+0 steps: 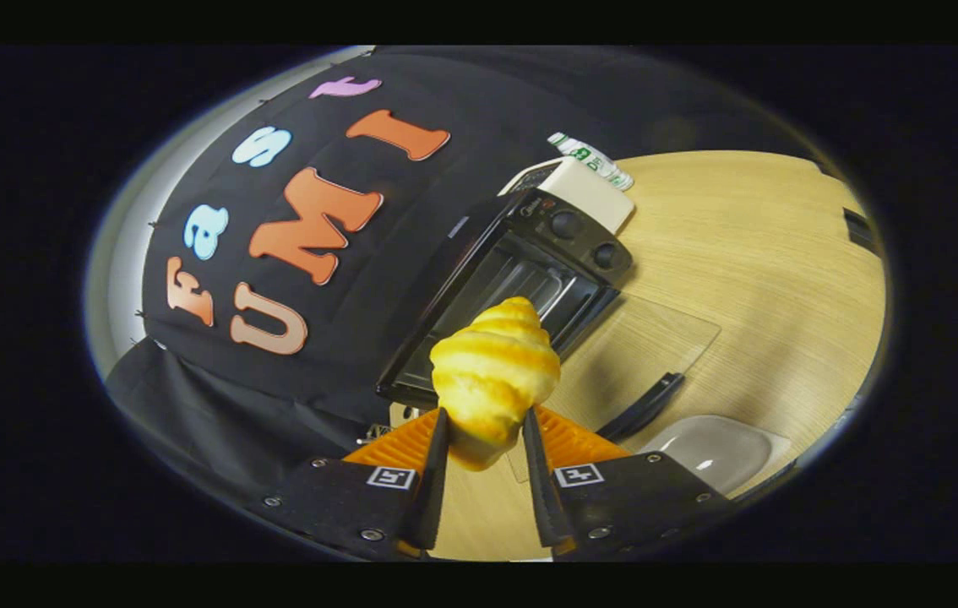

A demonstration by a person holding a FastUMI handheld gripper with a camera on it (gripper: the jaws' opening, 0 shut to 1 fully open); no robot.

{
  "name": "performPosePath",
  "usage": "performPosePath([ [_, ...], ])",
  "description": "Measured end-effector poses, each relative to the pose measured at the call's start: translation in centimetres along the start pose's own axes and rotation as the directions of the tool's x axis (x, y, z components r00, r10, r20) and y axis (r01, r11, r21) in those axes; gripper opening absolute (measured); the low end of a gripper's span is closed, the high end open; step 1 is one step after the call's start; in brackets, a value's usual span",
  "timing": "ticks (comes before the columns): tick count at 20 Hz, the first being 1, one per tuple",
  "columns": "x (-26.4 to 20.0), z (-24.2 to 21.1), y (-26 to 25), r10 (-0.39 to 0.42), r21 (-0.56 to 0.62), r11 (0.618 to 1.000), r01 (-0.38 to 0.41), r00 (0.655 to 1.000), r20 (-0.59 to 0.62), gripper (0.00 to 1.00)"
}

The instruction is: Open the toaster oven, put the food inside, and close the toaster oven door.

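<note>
The gripper (484,439) is pinching a croissant (493,376) between both fingers, just before the open toaster oven (521,279); it is risking clipping the glass door (648,346).

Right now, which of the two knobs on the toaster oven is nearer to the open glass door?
The knob by the oven's lower corner, next to the open glass door. The other knob sits farther up the control panel. The gripper holds the croissant.

Croissant (494,371) between fingers (431,473); toaster oven (521,262) beyond (door (639,355) down); dish (711,447) apparently beside door.
</note>
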State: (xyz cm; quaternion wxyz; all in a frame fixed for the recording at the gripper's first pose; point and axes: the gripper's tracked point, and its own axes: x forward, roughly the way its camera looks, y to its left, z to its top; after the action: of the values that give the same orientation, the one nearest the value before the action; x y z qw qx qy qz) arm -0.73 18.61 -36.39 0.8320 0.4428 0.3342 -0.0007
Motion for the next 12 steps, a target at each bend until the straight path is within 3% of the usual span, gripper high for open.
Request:
performPosePath([
  [12,11.3,1.4,0.9,0.027,0.057,0.998,-0.026,0.999,-0.025,0.45],
])
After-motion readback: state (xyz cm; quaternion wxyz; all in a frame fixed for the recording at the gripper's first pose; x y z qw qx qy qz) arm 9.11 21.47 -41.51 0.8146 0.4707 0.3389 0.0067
